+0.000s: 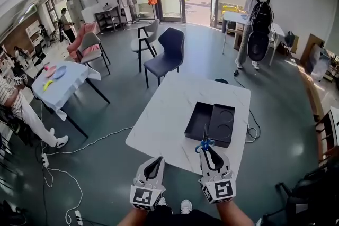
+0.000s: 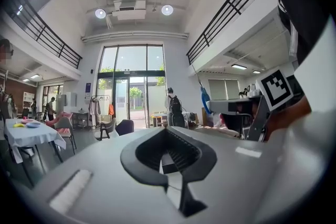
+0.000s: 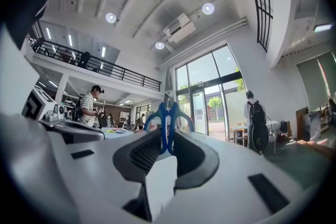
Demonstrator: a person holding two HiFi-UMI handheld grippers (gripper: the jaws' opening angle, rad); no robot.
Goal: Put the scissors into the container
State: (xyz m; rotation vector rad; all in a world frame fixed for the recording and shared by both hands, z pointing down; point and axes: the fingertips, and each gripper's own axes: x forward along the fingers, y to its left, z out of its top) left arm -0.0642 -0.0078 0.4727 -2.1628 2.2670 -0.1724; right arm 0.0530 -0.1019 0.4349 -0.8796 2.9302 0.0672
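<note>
I think I am carrying the scissors [image 1: 203,144], pinched in my right claw [image 1: 207,150], to the black box [image 1: 210,123] on the counter [image 1: 159,124]; next, hold them over it and let go, while my left claw [image 1: 156,161] looks pressed together and empty.

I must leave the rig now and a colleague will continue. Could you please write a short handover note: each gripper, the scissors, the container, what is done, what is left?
Left gripper: jaws together, nothing in them.
Right gripper: shut on the scissors by the blue handles, blades pointing up.
Container: black, open, on the white table, just beyond the scissors; both compartments look empty.
Done: scissors are in the grip.
Left: carry them over the container, lower them in, open the jaws.
</note>
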